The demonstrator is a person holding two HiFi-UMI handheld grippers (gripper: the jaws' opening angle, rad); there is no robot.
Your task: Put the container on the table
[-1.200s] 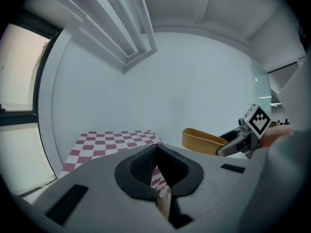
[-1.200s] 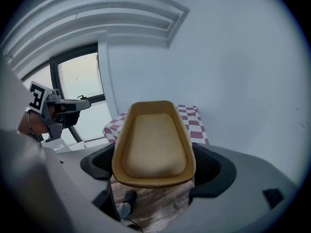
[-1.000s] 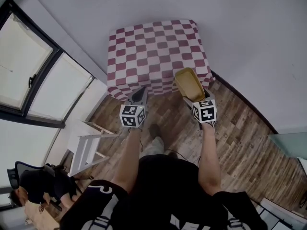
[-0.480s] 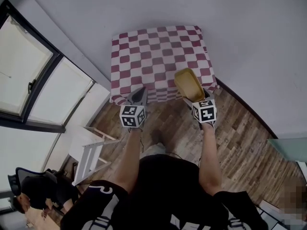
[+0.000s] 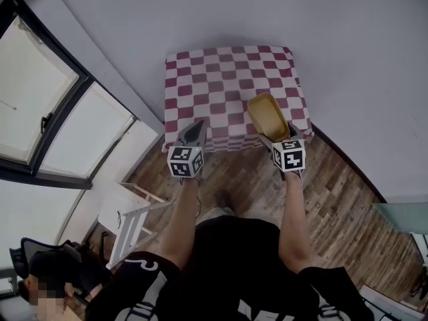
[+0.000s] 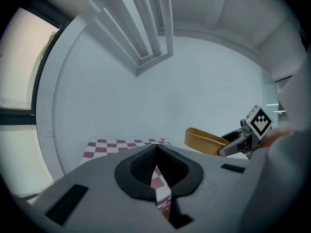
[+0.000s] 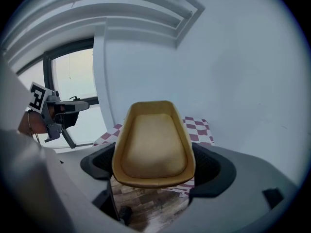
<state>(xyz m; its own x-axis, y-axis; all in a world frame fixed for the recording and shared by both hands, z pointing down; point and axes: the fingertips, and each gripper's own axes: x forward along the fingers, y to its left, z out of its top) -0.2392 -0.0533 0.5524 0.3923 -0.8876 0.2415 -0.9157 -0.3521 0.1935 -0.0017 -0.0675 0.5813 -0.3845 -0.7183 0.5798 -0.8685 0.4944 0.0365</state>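
Your right gripper [image 5: 275,136] holds the yellow container [image 7: 154,144] by its near end. The jaws stand wide and press on its two sides. The container's long axis points straight ahead from the jaws, open side up. The table [image 5: 221,79] lies ahead of and below this gripper, and the container's far end seems already above the table's near edge. Your left gripper [image 5: 194,134] is closed and empty, so the placing falls to the right hand.

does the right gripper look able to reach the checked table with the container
Probably yes: the right gripper holds the container by the near edge of the table, with nothing visible between.
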